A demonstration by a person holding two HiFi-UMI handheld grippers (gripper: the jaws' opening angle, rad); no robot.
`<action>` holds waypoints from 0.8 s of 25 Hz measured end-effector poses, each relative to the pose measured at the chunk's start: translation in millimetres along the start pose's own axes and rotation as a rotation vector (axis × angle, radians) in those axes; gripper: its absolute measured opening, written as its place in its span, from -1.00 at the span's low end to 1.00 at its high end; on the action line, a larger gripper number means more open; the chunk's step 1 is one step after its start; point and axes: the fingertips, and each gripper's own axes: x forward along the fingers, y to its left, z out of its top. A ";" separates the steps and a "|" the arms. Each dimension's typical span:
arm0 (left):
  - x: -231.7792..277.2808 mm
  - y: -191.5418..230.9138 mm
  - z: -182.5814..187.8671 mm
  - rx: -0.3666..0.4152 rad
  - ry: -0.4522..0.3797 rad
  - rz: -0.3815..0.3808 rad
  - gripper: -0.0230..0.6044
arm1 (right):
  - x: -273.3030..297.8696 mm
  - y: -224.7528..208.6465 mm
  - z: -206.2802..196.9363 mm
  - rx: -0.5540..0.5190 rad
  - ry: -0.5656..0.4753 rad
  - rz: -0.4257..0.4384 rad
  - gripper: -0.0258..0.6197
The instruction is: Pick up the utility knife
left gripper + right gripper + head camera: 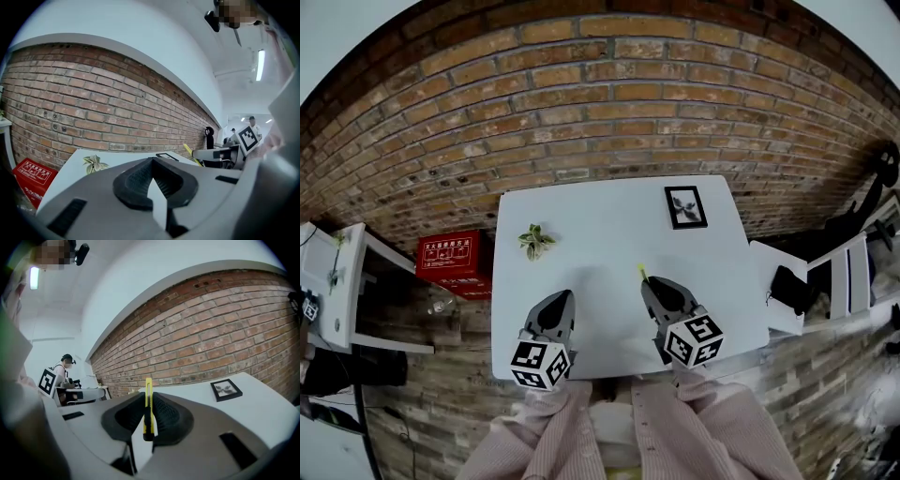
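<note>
Items as I read them from my station, left to right.

- Red box [450,258]: on the floor beside the table, against the brick wall. Not part of the job.
- Leafy sprig [536,241]: lies flat near the left edge of the white table [609,216], beyond my left tool.
- Left gripper [560,298]: over the near part of the table. Its own view shows the ribbed pads meeting at the tips with nothing between them, so it is closed and empty. It sits beside the right tool and well apart from the knife.
- Utility knife [148,408]: yellow and slim, clamped between the pads of the right tool. Its long axis runs along the jaws. The far end pokes out past the tips, away from me toward the wall and slightly left. The near end sits down in the throat of the jaws.
- Right gripper [654,284]: jaws drawn in on the knife's flat sides, parted only by the knife's thickness. It is over the near-centre of the table. I cannot tell whether the knife is clear of the tabletop.
- Framed picture [685,206]: flat on the far right of the table, well ahead of the right tool and off the knife's line.

Judgement: the knife is in the right-hand tool's grasp, aligned with it. What remains is a straight lift, with no reach across and no role for the left.
</note>
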 end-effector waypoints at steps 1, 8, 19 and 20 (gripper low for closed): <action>-1.3 0.3 3.8 0.005 -0.008 0.002 -0.95 | -1.7 -0.2 5.5 0.000 -0.017 0.000 -0.76; -10.5 3.3 29.0 0.028 -0.064 0.014 -0.95 | -14.9 -3.7 36.7 0.013 -0.107 -0.008 -0.76; -25.5 7.2 71.3 0.113 -0.144 0.044 -0.95 | -34.1 -2.7 86.6 -0.047 -0.218 -0.019 -0.76; -26.8 7.1 75.0 0.120 -0.151 0.045 -0.95 | -35.5 -1.8 91.4 -0.050 -0.228 -0.019 -0.76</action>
